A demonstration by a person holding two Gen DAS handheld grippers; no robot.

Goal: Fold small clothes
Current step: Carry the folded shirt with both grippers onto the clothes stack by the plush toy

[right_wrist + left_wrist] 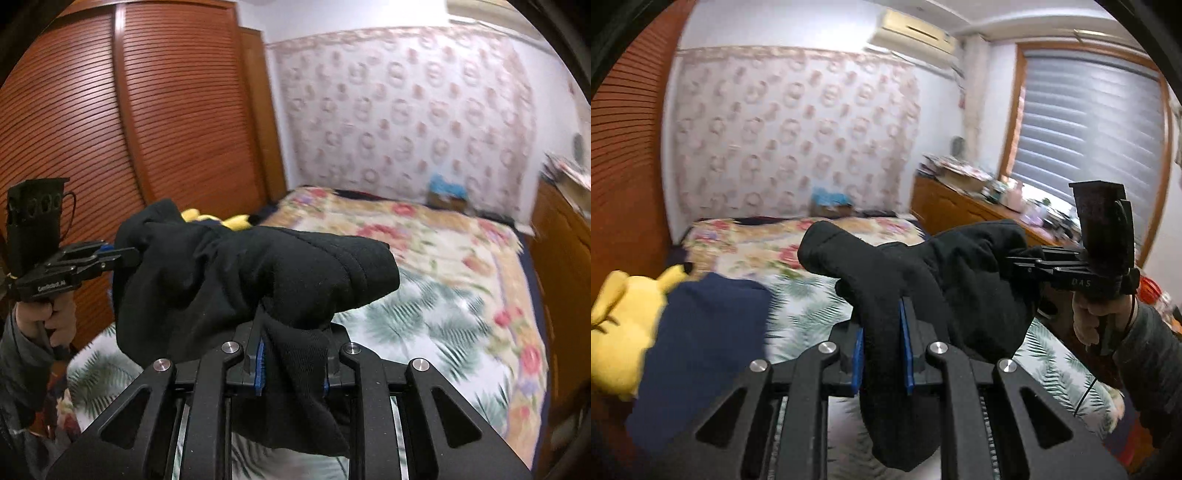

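Observation:
A small black garment (945, 280) hangs in the air between both grippers, above the bed. My left gripper (882, 343) is shut on one end of it, the cloth pinched between the blue pads. My right gripper (291, 362) is shut on the other end of the black garment (236, 273). The right gripper also shows in the left wrist view (1027, 262) at the right, and the left gripper in the right wrist view (122, 254) at the left. The garment is bunched and sags between them.
The bed (798, 314) has a leaf and flower patterned cover. A navy garment (701, 339) and a yellow plush toy (617, 325) lie at its left. A wooden dresser (960, 214) with clutter stands on the right, and a louvred wooden wardrobe (147, 122) on the left.

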